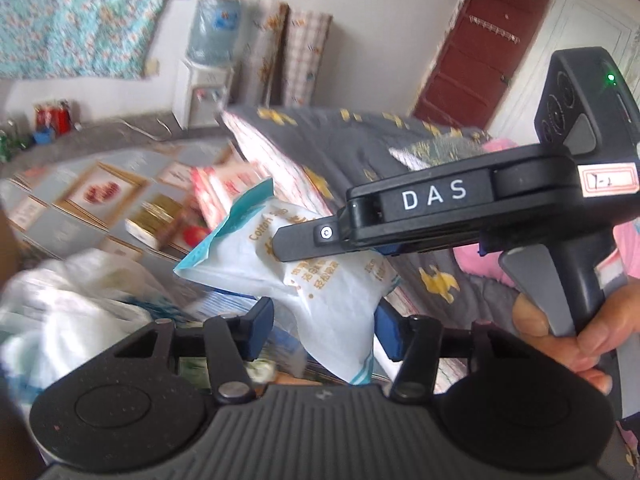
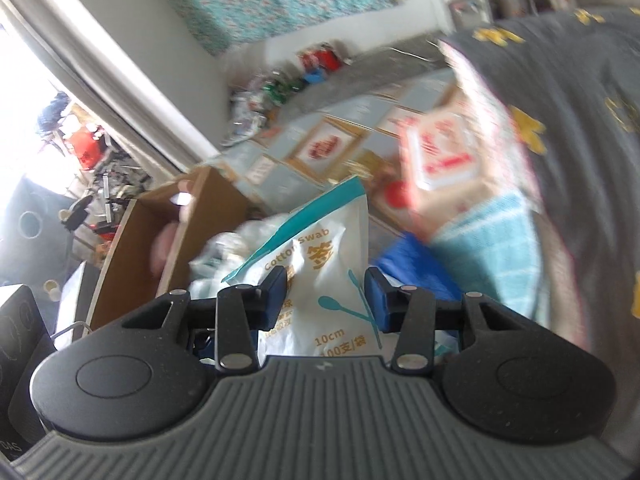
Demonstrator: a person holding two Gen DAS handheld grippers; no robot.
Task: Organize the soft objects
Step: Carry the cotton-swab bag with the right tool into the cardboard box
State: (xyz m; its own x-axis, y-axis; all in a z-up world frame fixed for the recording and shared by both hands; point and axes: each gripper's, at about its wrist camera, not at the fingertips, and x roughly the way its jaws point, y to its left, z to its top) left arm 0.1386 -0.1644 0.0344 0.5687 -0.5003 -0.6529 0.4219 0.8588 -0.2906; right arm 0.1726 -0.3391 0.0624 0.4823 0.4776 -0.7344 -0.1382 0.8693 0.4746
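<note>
Window: a bright window (image 2: 36,92) fills the far left of the right wrist view, with dark clutter below it.
Cardboard box: an open brown cardboard box (image 2: 160,240) stands left of the packet, and something pink lies inside it.
White bags: crumpled white plastic bags (image 1: 68,300) lie low on the left, just beside the packet and blurred.
Left tool: the left tool (image 1: 324,330) has its blue pads on either side of the packet's lower end; whether they press on it cannot be told.
Cotton swab packet: the white and teal cotton swab packet (image 2: 320,264) is up in the air between both tools, above the pile of bags and boxes.
Right tool: the right tool (image 2: 326,296) has the packet pinched between its pads, holding it. In the left wrist view it crosses in front from the right, its finger (image 1: 296,242) lying on the packet's upper half.
Red and white box: a red and white box (image 2: 440,156) lies behind the packet, blurred.
Blanket: a grey blanket (image 1: 348,152) with yellow prints is heaped on the right, close behind the packet.
Hand: a hand (image 1: 568,328) grips the right tool's handle at the right edge.
Door: a dark red door (image 1: 480,48) stands in the far wall.
</note>
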